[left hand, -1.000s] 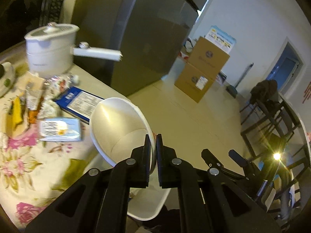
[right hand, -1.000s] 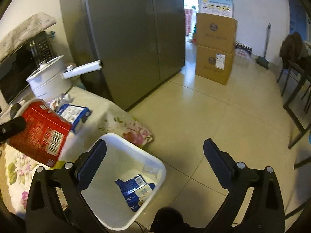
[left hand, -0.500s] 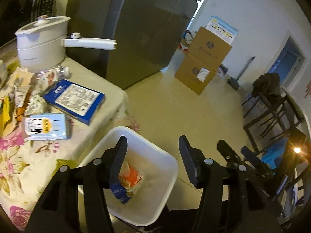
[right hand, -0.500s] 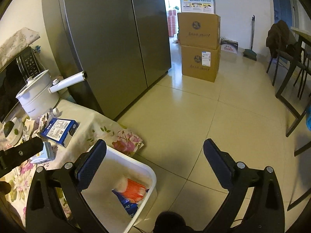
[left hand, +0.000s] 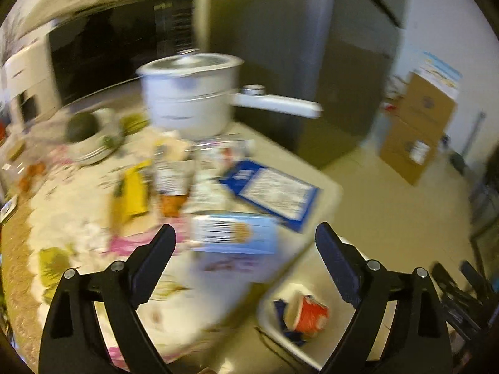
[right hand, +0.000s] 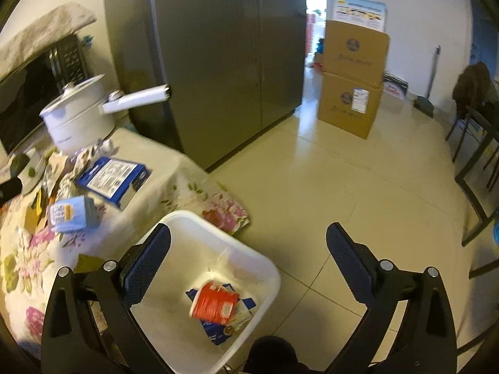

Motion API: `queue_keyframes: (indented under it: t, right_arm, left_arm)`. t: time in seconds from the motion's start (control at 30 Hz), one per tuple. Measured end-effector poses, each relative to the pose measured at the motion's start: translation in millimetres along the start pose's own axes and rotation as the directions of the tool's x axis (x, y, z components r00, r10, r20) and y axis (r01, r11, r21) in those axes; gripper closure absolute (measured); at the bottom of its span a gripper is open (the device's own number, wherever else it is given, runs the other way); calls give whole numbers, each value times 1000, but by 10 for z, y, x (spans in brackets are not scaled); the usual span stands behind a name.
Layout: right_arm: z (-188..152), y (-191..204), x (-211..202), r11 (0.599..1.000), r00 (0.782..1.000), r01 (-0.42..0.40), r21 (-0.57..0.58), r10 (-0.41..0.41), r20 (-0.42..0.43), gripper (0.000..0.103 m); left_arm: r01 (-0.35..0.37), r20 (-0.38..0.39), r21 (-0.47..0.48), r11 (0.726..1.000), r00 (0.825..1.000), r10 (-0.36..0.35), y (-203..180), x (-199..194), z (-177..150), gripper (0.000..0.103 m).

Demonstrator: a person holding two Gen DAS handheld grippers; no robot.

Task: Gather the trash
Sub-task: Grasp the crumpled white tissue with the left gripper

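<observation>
1. Left gripper [left hand: 244,244] is hanging over the table edge; jaws are standing wide apart, gripping nothing; the left wrist view is smearing with motion blur.
2. Right gripper [right hand: 248,246] is hovering above the white bin [right hand: 268,268]; jaws are also spread wide, nothing between them.
3. One bin is sitting on the floor tiles, just beside the draped corner of the floral tablecloth [right hand: 215,208]; the same bin [left hand: 312,352] is showing at lower right in the left wrist view.
4. Inside the bin: one red cup [right hand: 215,300] is lying on its side, resting on blue-and-white packaging [right hand: 218,330]; piece count of that packaging I cannot tell.
5. On the table, two boxes are reading clearly: one light blue box [right hand: 70,215] near the table edge; one dark blue box [right hand: 113,177] lying flat, just behind it.
6. Light blue box [left hand: 235,233] is sitting directly ahead of the left gripper's open jaws; dark blue box [left hand: 274,193] is lying just beyond it.
7. More wrappers are piling up further in, including one yellow packet [left hand: 132,193]; the rest are too blurred to count.
8. One white pot [right hand: 78,115] with one long handle is standing at the back of the table.
9. Two cardboard boxes [right hand: 354,78] are standing stacked on the floor, well apart from the bin.
</observation>
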State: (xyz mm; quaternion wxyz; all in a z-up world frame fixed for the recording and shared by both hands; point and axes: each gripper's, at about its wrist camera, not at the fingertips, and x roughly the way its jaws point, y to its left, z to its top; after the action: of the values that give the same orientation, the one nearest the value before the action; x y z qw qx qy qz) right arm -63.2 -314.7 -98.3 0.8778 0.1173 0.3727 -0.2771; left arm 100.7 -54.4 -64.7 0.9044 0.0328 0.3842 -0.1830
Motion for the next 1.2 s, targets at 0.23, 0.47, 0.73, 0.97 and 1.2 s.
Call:
queue_keyframes:
  t: [0.23, 0.47, 0.73, 0.97, 1.2]
  right_arm:
    - [-41, 283, 108, 996, 999, -23, -84, 20, -38, 7]
    - [-43, 395, 214, 994, 995, -48, -100, 39, -91, 7]
    - [-45, 543, 303, 991, 992, -47, -129, 31, -123, 7]
    - [-56, 642, 326, 985, 992, -34, -171, 12, -126, 7]
    - [-59, 674, 336, 983, 992, -32, -180, 9, -128, 7]
  left_arm:
    - [-126, -44, -162, 979, 992, 121, 952, 192, 71, 14]
    - [-201, -209, -50, 978, 960, 187, 1586, 593, -18, 15]
    - [-180, -350, 149, 972, 910, 222, 1889, 1198, -251, 15]
    - [-124, -344, 178, 976, 922, 179, 2010, 1410, -272, 15]
    - [-20, -326, 113, 993, 944, 56, 2094, 1422, -217, 64]
